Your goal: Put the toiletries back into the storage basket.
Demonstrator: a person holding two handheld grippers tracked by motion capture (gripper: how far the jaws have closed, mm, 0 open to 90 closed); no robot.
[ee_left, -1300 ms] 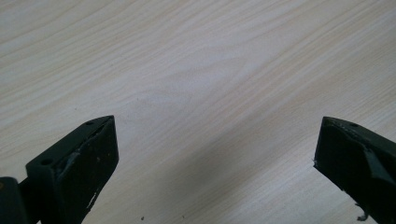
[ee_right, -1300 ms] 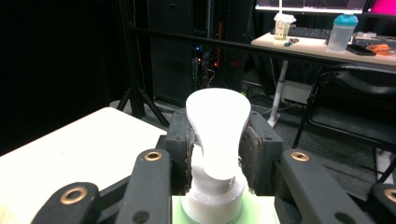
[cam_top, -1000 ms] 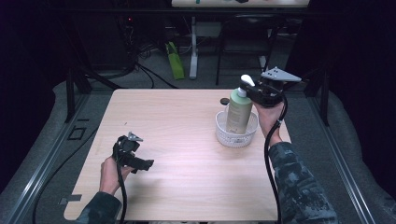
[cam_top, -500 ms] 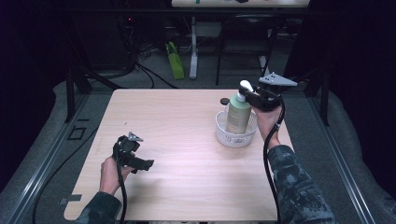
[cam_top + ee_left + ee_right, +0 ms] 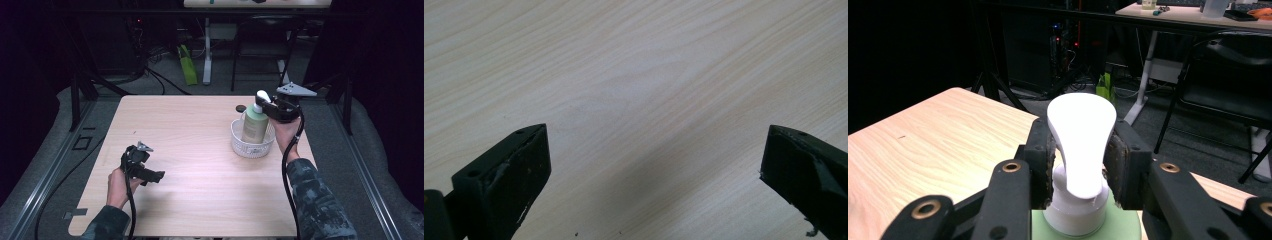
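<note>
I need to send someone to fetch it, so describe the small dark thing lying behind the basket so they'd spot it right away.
Start at the light wooden table and go to its far right corner, where a white basket holds a green pump bottle. Just behind the basket, toward the far edge, lies a small dark round object. It is the one loose item lying directly on the tabletop, flat and black; what it is I cannot tell.

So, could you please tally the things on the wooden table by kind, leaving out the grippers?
Green pump bottle with white pump head: 1
White round perforated basket: 1
Small black round cap-like object: 1
Total: 3
</note>
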